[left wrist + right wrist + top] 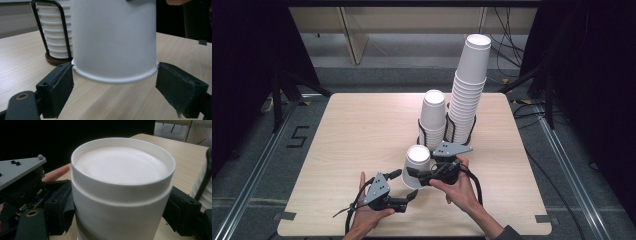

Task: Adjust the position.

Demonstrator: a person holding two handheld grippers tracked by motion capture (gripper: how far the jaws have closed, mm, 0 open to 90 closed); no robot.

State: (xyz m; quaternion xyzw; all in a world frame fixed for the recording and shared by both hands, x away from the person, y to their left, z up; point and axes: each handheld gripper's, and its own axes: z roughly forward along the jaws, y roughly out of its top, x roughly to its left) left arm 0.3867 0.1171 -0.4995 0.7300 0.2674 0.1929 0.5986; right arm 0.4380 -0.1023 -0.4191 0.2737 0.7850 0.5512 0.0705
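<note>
the right gripper (414,176) is clamped on the upper wall of an upside-down white paper cup (416,165), 1 jaw pressed to each side; the seam near the top suggests 2 nested cups, though i cannot tell for sure. the left gripper (407,186) sits lower, its jaws spread wide with a pad just touching the cup's rolled rim on either side, rim just above the table (352,145). beyond the cup stands a black wire holder (447,131) with 2 stacks of cups (468,90).
</note>
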